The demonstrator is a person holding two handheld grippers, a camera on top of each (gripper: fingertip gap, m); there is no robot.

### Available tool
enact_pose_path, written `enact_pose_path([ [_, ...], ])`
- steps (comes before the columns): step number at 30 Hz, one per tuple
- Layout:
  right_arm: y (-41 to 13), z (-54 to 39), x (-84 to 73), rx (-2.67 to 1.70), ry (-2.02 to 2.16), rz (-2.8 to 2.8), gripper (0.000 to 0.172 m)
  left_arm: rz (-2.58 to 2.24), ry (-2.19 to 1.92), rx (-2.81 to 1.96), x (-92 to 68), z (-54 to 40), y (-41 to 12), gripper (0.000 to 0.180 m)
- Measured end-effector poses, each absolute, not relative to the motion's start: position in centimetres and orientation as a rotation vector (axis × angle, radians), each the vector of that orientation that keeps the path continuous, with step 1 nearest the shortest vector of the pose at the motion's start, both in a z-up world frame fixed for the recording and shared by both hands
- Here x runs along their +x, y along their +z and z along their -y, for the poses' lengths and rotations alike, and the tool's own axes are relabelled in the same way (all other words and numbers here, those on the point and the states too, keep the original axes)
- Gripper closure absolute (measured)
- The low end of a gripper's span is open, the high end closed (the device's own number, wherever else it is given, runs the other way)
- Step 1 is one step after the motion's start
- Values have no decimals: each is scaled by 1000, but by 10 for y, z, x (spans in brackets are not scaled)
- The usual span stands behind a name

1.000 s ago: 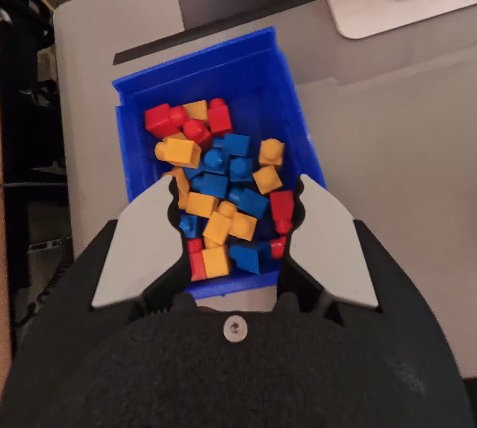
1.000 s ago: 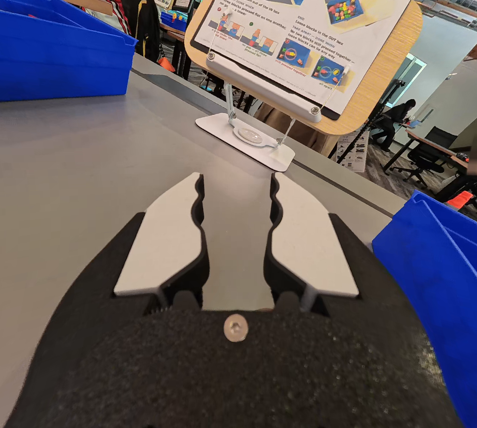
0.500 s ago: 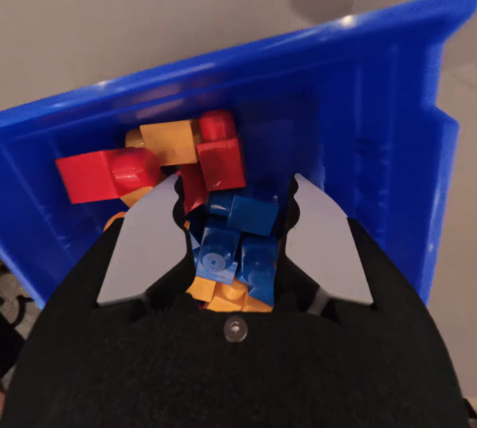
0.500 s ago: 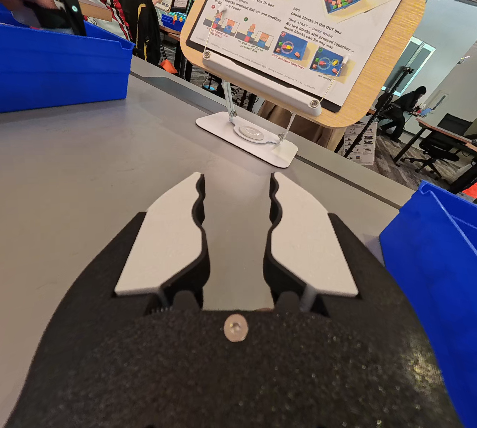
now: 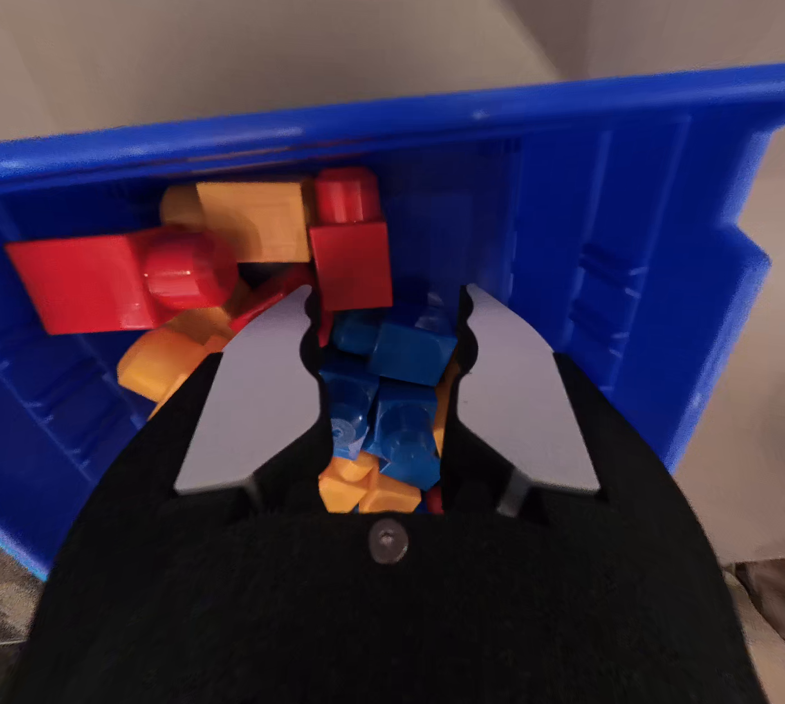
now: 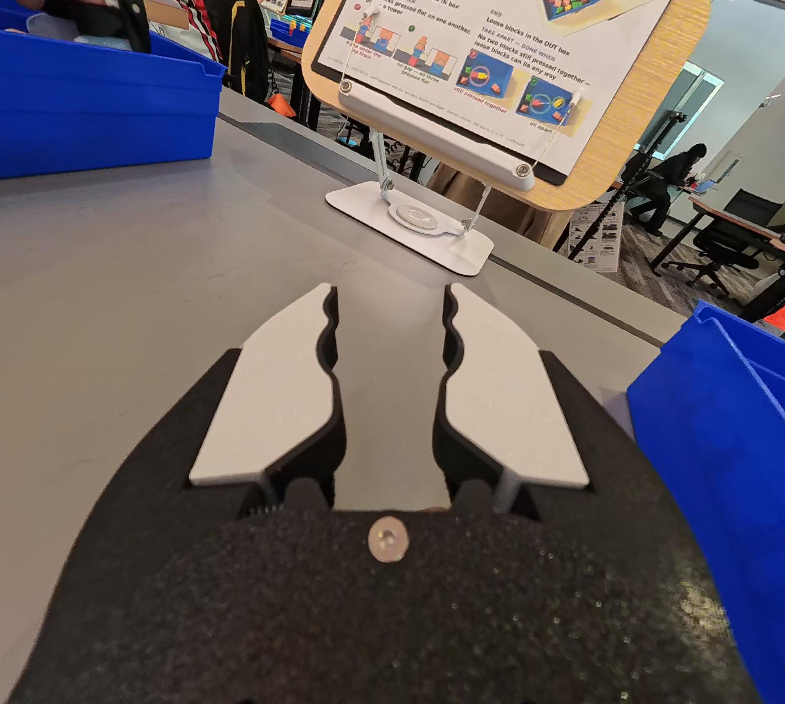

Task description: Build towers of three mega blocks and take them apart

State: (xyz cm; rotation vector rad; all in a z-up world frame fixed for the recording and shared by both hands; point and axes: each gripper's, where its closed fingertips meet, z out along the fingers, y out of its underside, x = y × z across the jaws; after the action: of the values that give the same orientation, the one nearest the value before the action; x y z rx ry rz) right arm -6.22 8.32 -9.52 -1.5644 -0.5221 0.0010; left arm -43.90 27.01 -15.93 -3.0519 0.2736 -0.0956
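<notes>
Mostly glossy plastic blocks [image 5: 403, 352], round studs, ribbed bin [image 5: 594, 216].

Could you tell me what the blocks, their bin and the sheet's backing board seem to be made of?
Blocks: glossy moulded plastic, judging by highlights on the studs. Bin: stiff blue plastic with moulded ribs. Backing board: probably wood or wood-look laminate, showing pale grain.

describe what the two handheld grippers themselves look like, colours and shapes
Both match. The left gripper and right gripper each have two flat, pale grey fingers tapering to rounded tips, lined inside with wavy black rubber pads. The fingers spring from a wide black body with a grainy, foam-like surface, with one silver screw at its centre.
</notes>
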Motion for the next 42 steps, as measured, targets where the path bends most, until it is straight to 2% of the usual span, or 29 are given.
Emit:
enact_pose_path([
  [4, -96, -83, -62, -1567, 3, 524, 125, -279, -52, -3012, -442, -281, -165, 122],
  [7, -96, -83, -63, -1568, -1, 530, 125, -277, -30, -3042, -440, -278, -176, 136],
  [10, -97, -83, -64, -1568, -1, 536, 126, -322, 139, -3071, -449, -274, -189, 133],
  [12, -97, -83, -64, -1568, -3, 536, 126, -349, 184, -3057, -449, -276, -189, 143],
  [15, -96, -83, -63, -1566, 0, 533, 126, -363, 190, -3044, -452, -276, -183, 143],
  [18, -97, -84, -63, -1574, 4, 533, 127, -390, 165, -2990, -458, -275, -158, 144],
  [21, -97, -83, -63, -1571, 0, 537, 127, -413, 8, -2916, -456, -265, -110, 144],
  [25, -94, -82, -61, -1558, 7, 521, 128, -753, -137, -2719, -419, -232, -37, 144],
  [28, -91, -82, -56, -1551, 38, 481, 130, -1116, -199, -2574, -365, -192, -12, 144],
  [30, -88, -83, -51, -1549, 55, 451, 131, -1304, -159, -2517, -330, -173, -19, 144],
  [34, -84, -84, -43, -1552, 105, 398, 132, -1632, -55, -2458, -255, -149, -70, 143],
  [39, -80, -79, -40, -1531, 111, 394, 133, -1748, -22, -2472, -173, -151, -144, 144],
  [42, -79, -77, -40, -1528, 116, 400, 133, -1703, 58, -2507, -153, -164, -169, 144],
])
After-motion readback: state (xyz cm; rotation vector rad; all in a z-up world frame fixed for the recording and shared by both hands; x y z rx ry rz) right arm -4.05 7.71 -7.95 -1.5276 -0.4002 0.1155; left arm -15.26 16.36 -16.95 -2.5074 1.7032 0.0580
